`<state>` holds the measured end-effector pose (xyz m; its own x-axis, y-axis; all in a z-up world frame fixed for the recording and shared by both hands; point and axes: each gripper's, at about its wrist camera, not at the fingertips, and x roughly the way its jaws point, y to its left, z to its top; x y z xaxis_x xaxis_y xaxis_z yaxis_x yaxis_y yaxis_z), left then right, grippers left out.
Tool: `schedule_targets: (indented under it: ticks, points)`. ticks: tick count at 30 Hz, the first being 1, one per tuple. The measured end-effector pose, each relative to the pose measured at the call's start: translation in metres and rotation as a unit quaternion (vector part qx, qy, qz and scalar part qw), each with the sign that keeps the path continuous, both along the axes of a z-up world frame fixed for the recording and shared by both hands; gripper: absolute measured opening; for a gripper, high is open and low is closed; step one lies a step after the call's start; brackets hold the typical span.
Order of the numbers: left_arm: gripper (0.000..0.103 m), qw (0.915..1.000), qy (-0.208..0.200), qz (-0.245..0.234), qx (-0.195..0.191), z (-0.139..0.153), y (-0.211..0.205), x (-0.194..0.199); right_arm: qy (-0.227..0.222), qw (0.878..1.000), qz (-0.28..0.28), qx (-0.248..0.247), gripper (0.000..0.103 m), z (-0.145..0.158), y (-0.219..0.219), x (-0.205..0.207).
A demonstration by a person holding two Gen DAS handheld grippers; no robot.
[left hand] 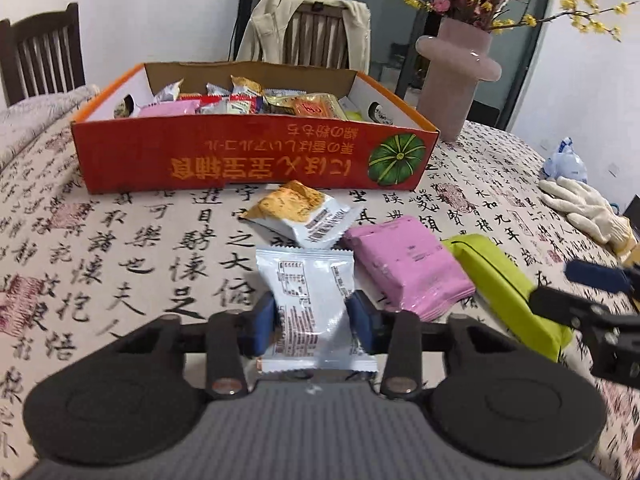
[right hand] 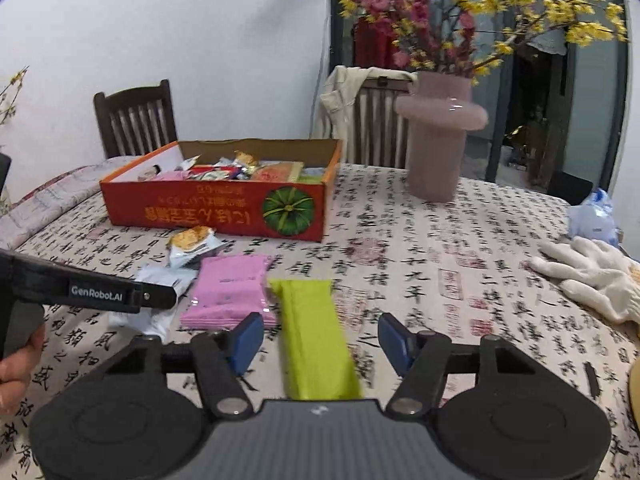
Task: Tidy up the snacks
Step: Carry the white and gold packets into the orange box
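Observation:
An orange cardboard box [left hand: 256, 156] holding several snack packets stands mid-table; it also shows in the right wrist view [right hand: 216, 208]. My left gripper [left hand: 312, 320] is shut on a pale blue snack packet [left hand: 310, 304]. In front of the box lie an orange-and-white packet [left hand: 300, 212], a pink packet [left hand: 408, 264] and a lime-green packet [left hand: 504, 284]. My right gripper [right hand: 320, 340] is open, its blue pads either side of the lime-green packet [right hand: 312, 332], not touching it. The pink packet [right hand: 230, 292] lies to its left.
A pink vase [right hand: 438, 140] with flowering branches stands behind right of the box. White cloth gloves [right hand: 592, 280] and a blue-white bag [right hand: 592, 216] lie at the right edge. Chairs [right hand: 136, 120] stand behind the table, one draped with a jacket [left hand: 308, 28].

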<state>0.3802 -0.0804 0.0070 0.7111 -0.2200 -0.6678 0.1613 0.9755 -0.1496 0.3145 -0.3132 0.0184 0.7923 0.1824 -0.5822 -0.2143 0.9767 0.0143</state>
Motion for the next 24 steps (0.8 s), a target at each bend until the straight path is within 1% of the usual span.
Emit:
schedule_targets:
  ticks: [4,6,9,12,15,19,21,23,24]
  points:
    - [0.037,1.0000,-0.001,-0.002,0.004,0.004,0.017,-0.011,-0.002,1.000,0.031,-0.001,0.062,0.001,0.020,0.007]
    - [0.037,1.0000,-0.004,0.001,-0.005,0.007,0.028,-0.019,0.000,0.999,0.049,-0.004,0.062,0.001,0.032,0.015]
    - [0.037,0.9995,-0.009,0.018,-0.025,0.012,0.047,-0.030,0.002,0.997,0.081,-0.009,0.062,0.002,0.053,0.033]
    - [0.037,0.9987,-0.019,0.036,-0.031,0.018,0.064,-0.038,0.003,0.993,0.116,-0.019,0.062,0.003,0.078,0.062]
    - [0.037,0.9976,-0.025,0.056,-0.032,0.022,0.083,-0.041,0.012,0.988,0.147,-0.047,0.062,-0.001,0.109,0.092]
    - [0.037,0.9959,-0.026,0.080,-0.034,0.026,0.102,-0.045,0.036,0.984,0.165,-0.059,0.061,-0.015,0.139,0.128]
    - [0.037,0.9954,-0.028,0.085,-0.035,0.027,0.109,-0.048,0.059,0.982,0.170,-0.056,0.052,-0.025,0.148,0.139]
    - [0.037,0.9950,-0.031,0.088,-0.036,0.029,0.113,-0.054,0.053,0.984,0.163,-0.054,0.045,-0.025,0.150,0.135]
    - [0.037,0.9949,-0.032,0.088,-0.038,0.030,0.113,-0.056,0.051,0.984,0.164,-0.048,0.044,-0.024,0.149,0.131]
